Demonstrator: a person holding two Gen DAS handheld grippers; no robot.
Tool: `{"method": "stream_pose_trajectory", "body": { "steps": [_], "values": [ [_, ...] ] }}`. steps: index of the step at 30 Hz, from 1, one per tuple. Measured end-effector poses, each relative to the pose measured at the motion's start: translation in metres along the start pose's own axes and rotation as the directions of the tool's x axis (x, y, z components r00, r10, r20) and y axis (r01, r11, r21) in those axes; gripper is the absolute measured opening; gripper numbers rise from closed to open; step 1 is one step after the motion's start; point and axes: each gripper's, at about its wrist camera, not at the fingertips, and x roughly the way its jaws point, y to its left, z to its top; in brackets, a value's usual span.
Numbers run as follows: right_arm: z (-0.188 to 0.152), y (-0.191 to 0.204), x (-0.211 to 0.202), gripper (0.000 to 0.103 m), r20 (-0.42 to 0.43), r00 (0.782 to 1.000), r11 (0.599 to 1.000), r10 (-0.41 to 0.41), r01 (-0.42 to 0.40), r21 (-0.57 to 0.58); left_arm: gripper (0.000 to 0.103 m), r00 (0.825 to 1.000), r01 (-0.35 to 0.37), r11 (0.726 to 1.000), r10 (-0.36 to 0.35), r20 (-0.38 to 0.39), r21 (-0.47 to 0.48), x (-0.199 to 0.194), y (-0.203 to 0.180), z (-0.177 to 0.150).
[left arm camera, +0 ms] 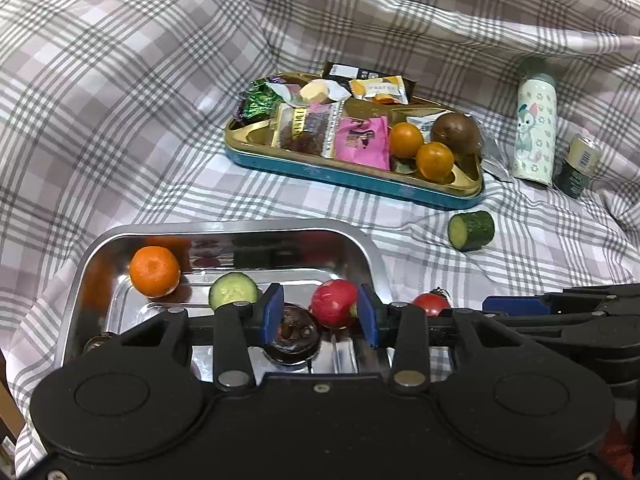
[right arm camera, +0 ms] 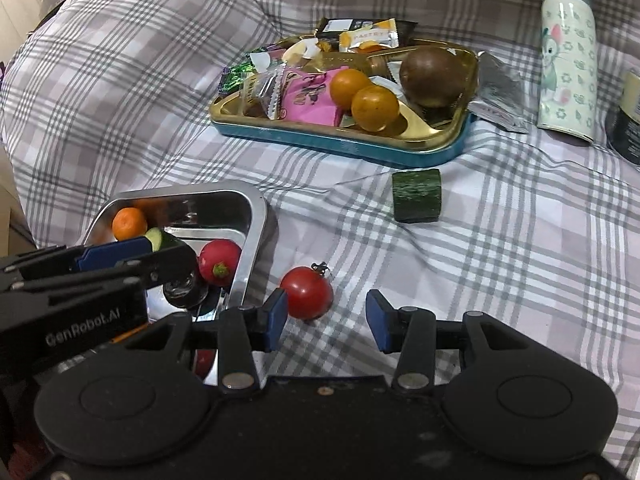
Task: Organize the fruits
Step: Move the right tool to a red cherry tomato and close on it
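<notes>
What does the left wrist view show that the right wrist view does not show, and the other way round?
Only the left wrist view shows the pale cut face of the loose cucumber piece and most of the small dark jar. Only the right wrist view shows the whole tomato lying on the cloth just outside the steel tray, with the open right gripper behind it. Both show the mandarin and radish in the steel tray, the gold tin with two oranges, and the white bottle.

You get soft, even indoor light; the steel tray glares with reflections, fisheye bends the edges, and corners look perhaps slightly blurred.
</notes>
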Motion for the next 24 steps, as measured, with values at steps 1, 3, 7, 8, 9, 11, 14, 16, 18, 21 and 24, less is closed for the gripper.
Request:
{"method": "stream_pose_trajectory", "body": {
  "steps": [1, 3, 7, 8, 9, 11, 14, 16, 18, 21, 24],
  "values": [
    [0.001, 0.000, 0.002, 0.047, 0.001, 1.000, 1.000, 0.001, -0.001, -0.001, 0.048, 1.000, 0.001, 1.000, -0.001, -0.001, -0.002, 0.001, 0.001, 0.000],
    [0.001, 0.000, 0.003, 0.047, 0.001, 1.000, 1.000, 0.009, -0.009, 0.001, 0.048, 1.000, 0.001, 1.000, -0.001, -0.001, -0.003, 0.001, 0.003, 0.000],
    [0.002, 0.001, 0.008, 0.047, -0.006, 1.000, 1.000, 0.024, -0.024, 0.010, 0.048, 1.000, 0.005, 1.000, -0.005, -0.004, -0.004, 0.002, 0.004, 0.000],
    [0.002, 0.002, 0.009, 0.047, -0.007, 1.000, 1.000, 0.022, -0.022, 0.008, 0.048, 1.000, 0.006, 1.000, -0.006, -0.004, -0.005, 0.003, 0.005, 0.000],
    [0.002, 0.002, 0.011, 0.047, -0.008, 1.000, 1.000, 0.018, -0.018, 0.007, 0.048, 1.000, 0.006, 1.000, -0.006, -0.003, -0.005, 0.003, 0.005, 0.000],
    [0.003, 0.003, 0.014, 0.047, -0.014, 1.000, 1.000, 0.017, -0.017, 0.006, 0.048, 1.000, 0.007, 1.000, -0.007, -0.003, -0.007, 0.003, 0.005, 0.000],
    [0.002, 0.005, 0.020, 0.047, -0.023, 1.000, 1.000, 0.009, -0.009, 0.005, 0.048, 1.000, 0.007, 1.000, -0.007, -0.005, -0.009, 0.003, 0.006, 0.000],
    [0.002, 0.006, 0.024, 0.047, -0.028, 1.000, 1.000, 0.003, -0.003, 0.001, 0.048, 1.000, 0.007, 1.000, -0.007, -0.005, -0.009, 0.003, 0.007, 0.000],
    [0.002, 0.009, 0.027, 0.047, -0.031, 0.999, 1.000, -0.004, 0.004, -0.005, 0.048, 1.000, 0.008, 1.000, -0.008, -0.005, -0.009, 0.003, 0.007, 0.000],
    [0.001, 0.015, 0.032, 0.042, -0.023, 0.999, 0.999, -0.033, 0.032, -0.024, 0.048, 1.000, 0.009, 1.000, -0.009, -0.006, -0.008, 0.003, 0.006, 0.001],
    [-0.001, 0.018, 0.031, 0.035, -0.015, 0.999, 0.998, -0.045, 0.044, -0.041, 0.048, 1.000, 0.013, 1.000, -0.013, -0.003, 0.003, 0.002, 0.003, 0.002]
  ]
}}
